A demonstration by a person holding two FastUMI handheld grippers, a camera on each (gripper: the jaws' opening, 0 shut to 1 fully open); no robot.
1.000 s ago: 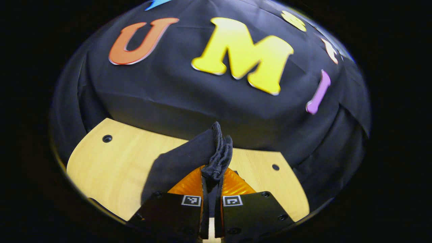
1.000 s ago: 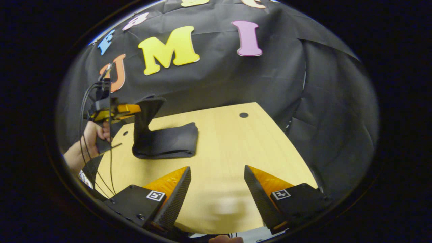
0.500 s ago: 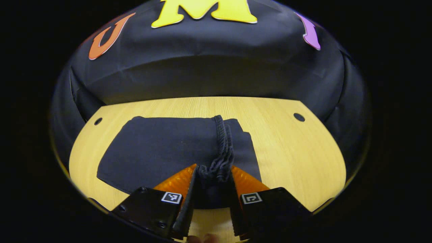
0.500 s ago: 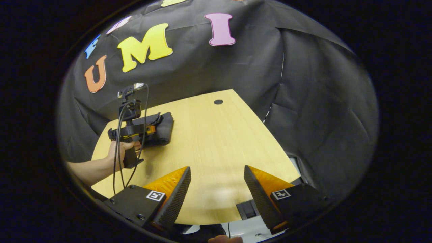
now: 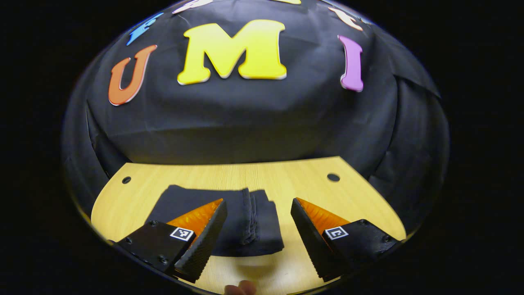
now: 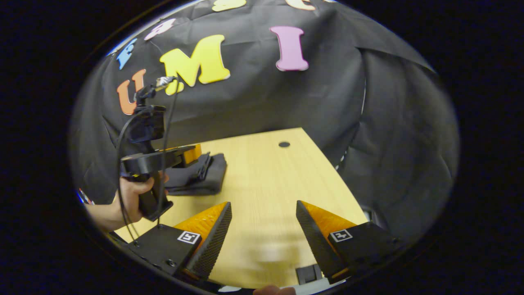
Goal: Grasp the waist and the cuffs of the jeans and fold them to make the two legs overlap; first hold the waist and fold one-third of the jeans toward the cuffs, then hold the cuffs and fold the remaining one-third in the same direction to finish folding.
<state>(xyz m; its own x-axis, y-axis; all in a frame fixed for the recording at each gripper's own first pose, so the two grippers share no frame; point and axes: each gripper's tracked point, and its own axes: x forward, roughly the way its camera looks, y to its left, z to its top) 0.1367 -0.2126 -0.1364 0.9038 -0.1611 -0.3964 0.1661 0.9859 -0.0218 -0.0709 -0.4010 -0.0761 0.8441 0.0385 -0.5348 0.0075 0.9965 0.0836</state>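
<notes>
**Jeans folded flat, both sets of fingers spread**

While I hold a gripper in each hand, the jeans (image 5: 241, 223) lie as a compact dark bundle on the light wooden tabletop (image 5: 356, 205), with a thick stacked edge running across the top layer. In the left gripper view, my left gripper (image 5: 258, 207) hovers just above the near part of the bundle, its fingers (image 5: 204, 241) spread wide apart with nothing between them; the cloth shows through the gap, and I touch none of it. A fingertip of my hand peeks in at the bottom edge of that view.

In the right gripper view, my right gripper (image 6: 264, 209) also has its fingers (image 6: 213, 241) spread, over bare tabletop (image 6: 262, 176) well apart from the jeans (image 6: 200, 178). Farther off to the left there, my left hand (image 6: 133, 196) grips the handle of the left gripper (image 6: 190, 155), with cables hanging from the device. That gripper's front end sits over the folded bundle. A small round hole marks the tabletop near its far edge.
</notes>
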